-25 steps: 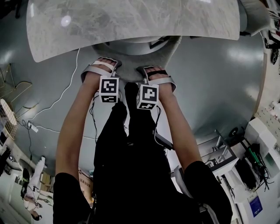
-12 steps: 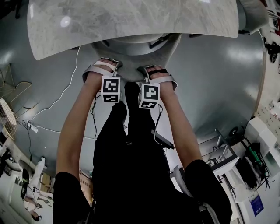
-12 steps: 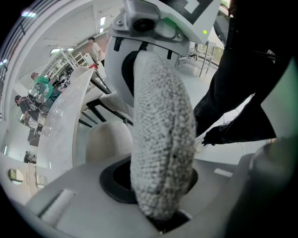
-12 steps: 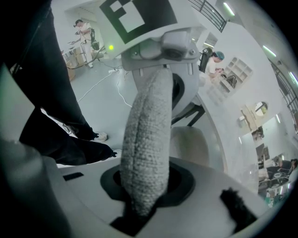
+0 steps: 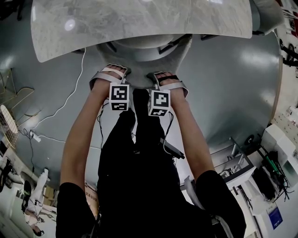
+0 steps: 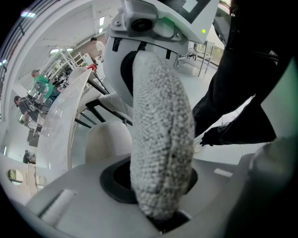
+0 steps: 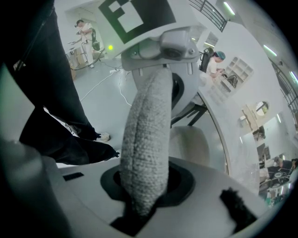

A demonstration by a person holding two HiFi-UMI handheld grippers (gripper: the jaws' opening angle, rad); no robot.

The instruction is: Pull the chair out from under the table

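The chair's grey boucle backrest curves just below the marble tabletop, with its seat partly under the table's edge. My left gripper and right gripper clamp the backrest's top edge side by side, both pointing steeply down. In the left gripper view the nubby backrest fills the gap of the left gripper. In the right gripper view the same backrest stands pinched in the right gripper.
The person's dark trousers stand right behind the chair. White cables and a power strip lie on the grey floor at left. A metal cart stands at lower right, another chair at top right.
The chair has slid a little out from under the table toward the person, so more of its seat and dark legs shows. Both grippers keep their hold on the backrest.
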